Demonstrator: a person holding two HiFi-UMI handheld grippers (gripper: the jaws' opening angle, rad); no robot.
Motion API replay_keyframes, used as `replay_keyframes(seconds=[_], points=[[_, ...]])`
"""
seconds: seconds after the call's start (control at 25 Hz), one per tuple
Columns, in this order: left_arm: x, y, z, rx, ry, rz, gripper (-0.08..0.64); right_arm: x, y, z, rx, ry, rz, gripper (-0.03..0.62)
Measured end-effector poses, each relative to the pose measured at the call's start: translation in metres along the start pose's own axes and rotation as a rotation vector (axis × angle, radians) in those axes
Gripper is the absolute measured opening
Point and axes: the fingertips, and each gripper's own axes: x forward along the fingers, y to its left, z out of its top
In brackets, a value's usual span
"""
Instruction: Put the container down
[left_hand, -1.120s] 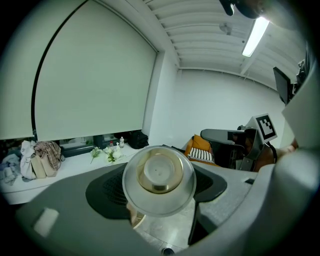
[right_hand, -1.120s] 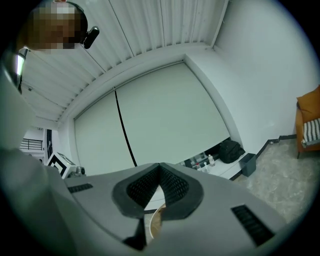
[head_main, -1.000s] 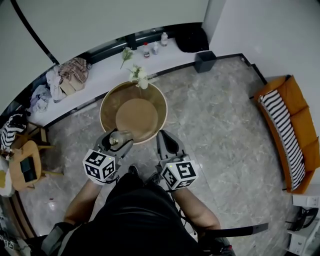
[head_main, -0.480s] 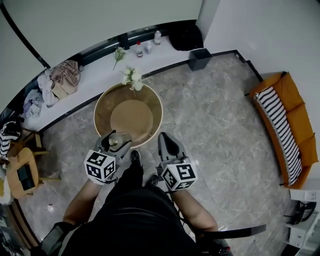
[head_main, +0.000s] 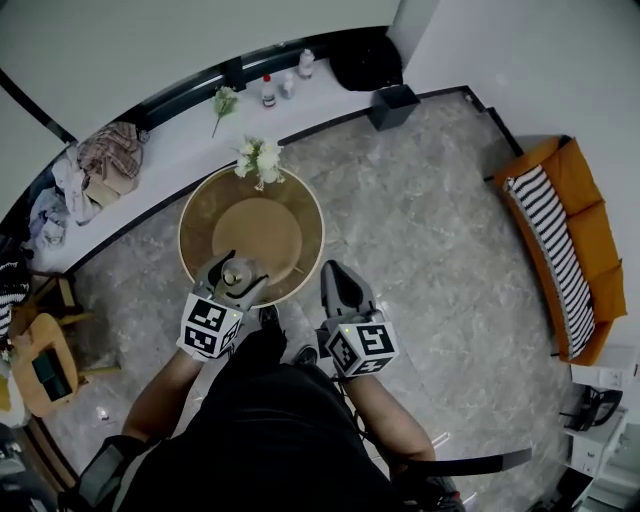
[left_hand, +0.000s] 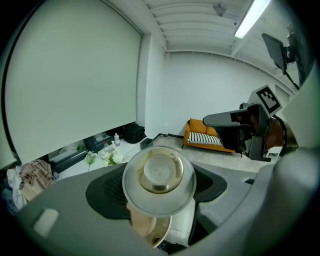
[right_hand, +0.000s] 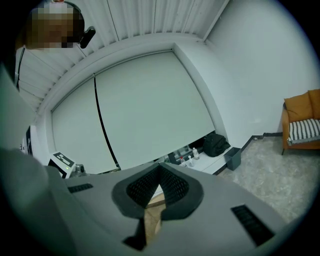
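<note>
Nearest the person, the right claw (head_main: 338, 283) hangs at about 1 o'clock with its jaws pressed together and nothing between them. At 11 o'clock the left claw (head_main: 238, 273) stands spread wide, clamped around the container (head_main: 237, 271), a clear jar with a round lid and a golden look inside. It is carried lid-up.

Over the last second the left claw has crept forward. The container was level with the near rim of the round wooden tabletop (head_main: 200, 215) and now hangs just inside that rim, at the tabletop's 6 o'clock edge. The grip has not loosened. Judged from this, the carry is nearly over, and what remains is to lower the container and let go. Whether its base already touches the wood cannot be told.

At the tabletop's far side, 12 o'clock, sits a bunch of white flowers (head_main: 258, 158). Beyond lies a white ledge (head_main: 190, 135) bearing small bottles (head_main: 268, 90). An orange sofa (head_main: 585, 215) sits at 3 o'clock.

No brand or wording is readable. The only markings are the square patterns on the claws' cubes, and the bottle labels are too small to read.
</note>
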Motion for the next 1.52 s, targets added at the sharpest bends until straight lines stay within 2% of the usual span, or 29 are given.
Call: replay_keyframes(seconds=[0.36,0.68,0.88,0.96,1.24,1.52], points=[[0.079,0.054,-0.009,0.045,0.059,-0.072,0.341,0.064,-0.021,-0.003,-0.006,0.030,-0.085,0.006],[0.147,0.070,-0.053,0.098,0.173,-0.101,0.341,0.093,-0.062,-0.050,0.029,0.094,-0.135,0.006],[0.198,0.079,-0.070,0.115,0.224,-0.077,0.341,0.116,-0.108,-0.057,-0.085,0.082,-0.173,0.006],[0.224,0.084,-0.081,0.114,0.244,-0.059,0.341,0.128,-0.129,-0.065,-0.095,0.087,-0.181,0.006],[0.300,0.089,-0.117,0.126,0.290,-0.054,0.341,0.143,-0.184,-0.107,-0.033,0.130,-0.210,0.006],[0.362,0.098,-0.149,0.142,0.317,-0.049,0.341,0.152,-0.209,-0.157,0.027,0.184,-0.221,0.006]])
